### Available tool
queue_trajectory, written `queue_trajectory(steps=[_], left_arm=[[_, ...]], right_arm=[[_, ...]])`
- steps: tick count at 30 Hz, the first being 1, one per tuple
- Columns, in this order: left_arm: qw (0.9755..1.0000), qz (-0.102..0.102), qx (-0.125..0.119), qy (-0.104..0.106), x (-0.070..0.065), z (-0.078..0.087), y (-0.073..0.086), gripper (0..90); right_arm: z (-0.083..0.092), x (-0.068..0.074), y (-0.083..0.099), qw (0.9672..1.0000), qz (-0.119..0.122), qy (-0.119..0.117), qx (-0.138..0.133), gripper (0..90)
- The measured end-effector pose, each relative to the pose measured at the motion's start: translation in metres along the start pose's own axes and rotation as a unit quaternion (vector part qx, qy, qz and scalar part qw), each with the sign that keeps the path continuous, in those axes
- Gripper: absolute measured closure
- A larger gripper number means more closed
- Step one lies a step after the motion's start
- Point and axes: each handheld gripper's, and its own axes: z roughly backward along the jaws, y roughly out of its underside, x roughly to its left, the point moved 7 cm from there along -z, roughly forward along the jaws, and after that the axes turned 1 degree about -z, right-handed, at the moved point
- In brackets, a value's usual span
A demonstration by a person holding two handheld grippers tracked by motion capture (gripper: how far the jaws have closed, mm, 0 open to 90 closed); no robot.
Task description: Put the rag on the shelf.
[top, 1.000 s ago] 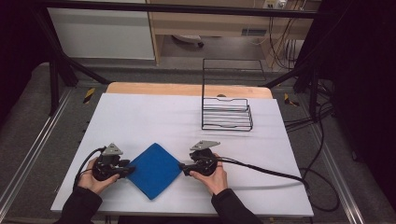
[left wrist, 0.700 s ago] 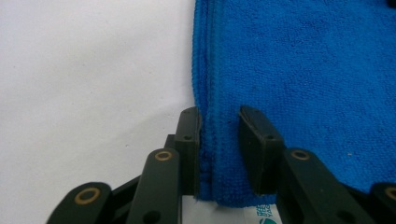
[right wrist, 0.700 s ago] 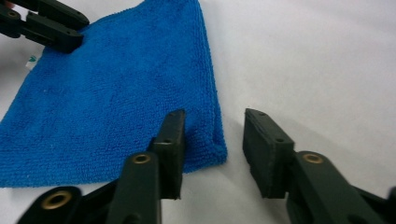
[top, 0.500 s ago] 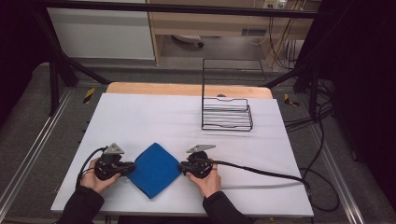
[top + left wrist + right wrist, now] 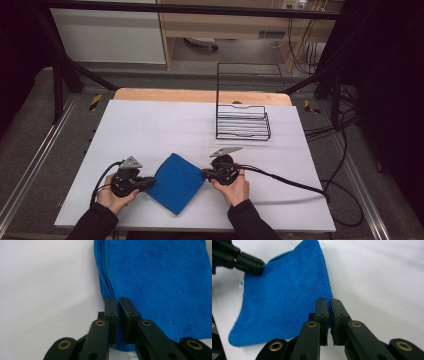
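Observation:
A folded blue cloth (image 5: 177, 182) lies on the white table (image 5: 165, 125), turned like a diamond, near the front edge. My left gripper (image 5: 150, 184) pinches its left corner; in the left gripper view the jaws (image 5: 119, 302) have just been closing and the cloth's (image 5: 160, 277) layered edge is squeezed between them. My right gripper (image 5: 204, 174) holds the opposite right corner. Its jaws (image 5: 330, 302) have also just been closing and grip the cloth (image 5: 287, 295) at its tip. The left gripper (image 5: 249, 263) bites the far corner in the right gripper view.
A black wire basket (image 5: 243, 122) with a tall back frame stands at the back right of the table. The right gripper's cable (image 5: 290, 182) trails off to the right across the table. Open white surface lies between the cloth and the basket.
The left hand has moved right onto the cloth's corner. Both grippers' jaws have closed on the cloth's opposite corners.

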Motion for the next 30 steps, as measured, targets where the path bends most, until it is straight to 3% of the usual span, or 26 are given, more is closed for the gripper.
queue_trajectory(steps=[1,4,5,6,7,10,14,17,20,22,24,30], left_arm=[[1.0,0.004,-0.003,0.004,-0.004,-0.001,-0.002,83.6],[0.9998,0.003,-0.013,0.015,-0.018,-0.008,-0.006,81.5],[0.9997,-0.014,-0.016,0.013,-0.029,-0.014,-0.01,80.0],[0.9997,-0.014,-0.016,0.013,-0.029,-0.014,-0.01,78.5],[0.9994,-0.028,-0.018,0.008,-0.034,-0.018,-0.012,77.7],[0.9987,-0.049,-0.012,-0.007,-0.039,-0.026,-0.014,76.9],[0.9986,-0.049,-0.015,-0.015,-0.037,-0.026,-0.013,73.2],[0.9983,-0.049,-0.019,-0.024,-0.033,-0.024,-0.015,62.9],[0.9986,-0.045,-0.015,-0.022,-0.032,-0.025,-0.013,58.2],[0.9989,-0.043,-0.007,-0.019,-0.032,-0.027,-0.011,58.9],[0.9995,-0.03,0.0,-0.002,-0.035,-0.029,-0.009,63.5],[0.9998,-0.022,0.004,-0.003,-0.037,-0.029,-0.008,68.2]], right_arm=[[0.0,0.0,0.0,1.0,0.0,0.0,0.0,85.6],[0.013,-0.018,-0.002,0.9998,-0.003,0.021,0.003,85.2],[0.015,-0.022,-0.002,0.9997,-0.002,0.025,0.005,84.9],[0.017,-0.027,-0.002,0.9994,0.004,0.034,0.008,84.6],[0.017,-0.032,-0.002,0.9991,0.008,0.041,0.01,84.2],[0.014,-0.038,-0.003,0.9991,0.012,0.04,0.008,83.5],[0.002,-0.046,-0.005,0.9985,0.023,0.049,-0.003,83.4],[-0.006,-0.051,-0.009,0.9978,0.034,0.054,-0.017,83.7],[-0.013,-0.054,-0.014,0.9967,0.053,0.052,-0.032,83.9],[-0.015,-0.055,-0.017,0.9964,0.06,0.049,-0.037,83.8],[-0.017,-0.054,-0.018,0.9959,0.067,0.048,-0.037,83.5],[-0.014,-0.058,-0.014,0.9965,0.051,0.065,-0.012,74.3]])
